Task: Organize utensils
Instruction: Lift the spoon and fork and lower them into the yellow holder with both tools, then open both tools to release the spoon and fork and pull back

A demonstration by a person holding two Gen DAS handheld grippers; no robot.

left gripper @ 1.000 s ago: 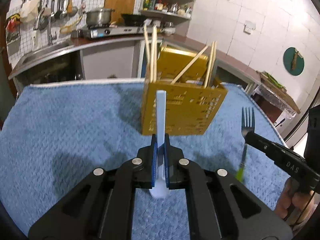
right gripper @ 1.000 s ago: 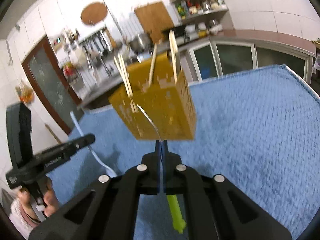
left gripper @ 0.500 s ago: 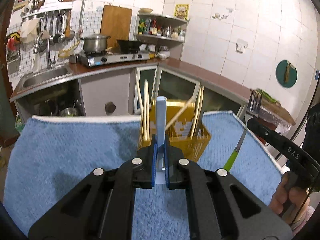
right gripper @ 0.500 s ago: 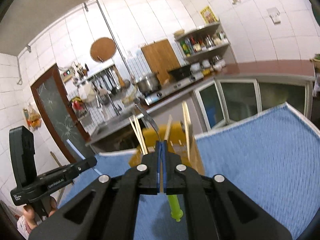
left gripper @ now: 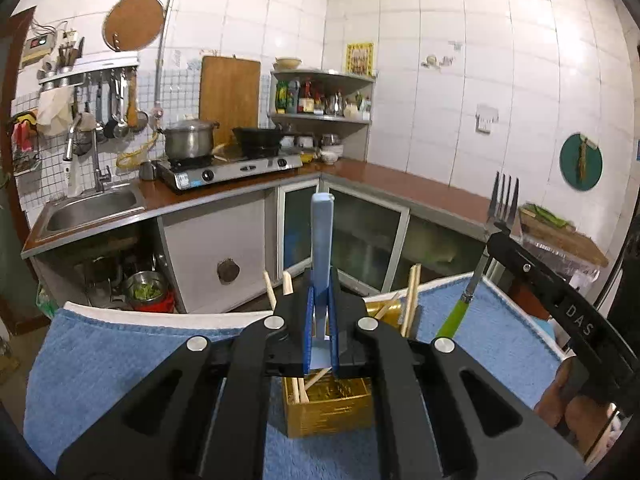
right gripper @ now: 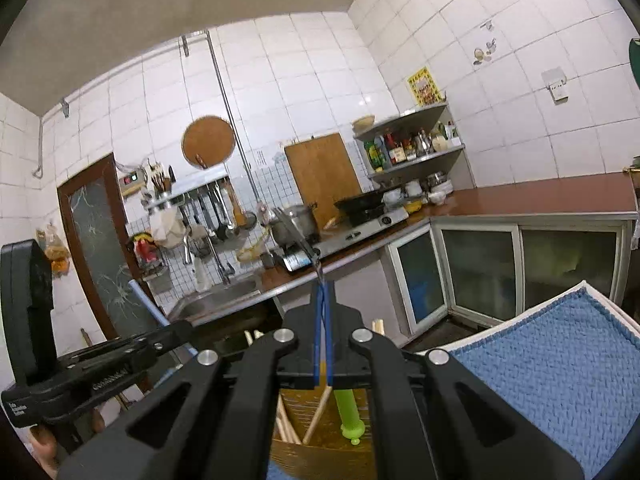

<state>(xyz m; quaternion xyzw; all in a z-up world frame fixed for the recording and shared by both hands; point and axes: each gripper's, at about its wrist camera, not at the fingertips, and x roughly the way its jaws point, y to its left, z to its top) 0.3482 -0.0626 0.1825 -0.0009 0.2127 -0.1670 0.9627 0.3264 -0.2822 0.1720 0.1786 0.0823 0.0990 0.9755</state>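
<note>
Both grippers (left (left gripper: 321,320), right (right gripper: 323,328)) clamp utensils above holder (left gripper: 328,408).

Left gripper (left gripper: 321,336): both fingers closed flat against a pale blue utensil handle (left gripper: 322,240), which stands upright between the blue pads (left gripper: 308,332). The gripper points roughly level, forward along its fingers.

Right gripper (right gripper: 323,340): fingers pressed together on a fork (right gripper: 347,408), its tines (right gripper: 296,228) rising above the fingertips and its green handle hanging below the jaws. From the left wrist view, this gripper (left gripper: 496,240) enters from the right, slanting upward, with the fork near vertical and the person's hand (left gripper: 568,408) around its grip. From the right wrist view, the left gripper (right gripper: 176,328) lies to the left, near level.
</note>
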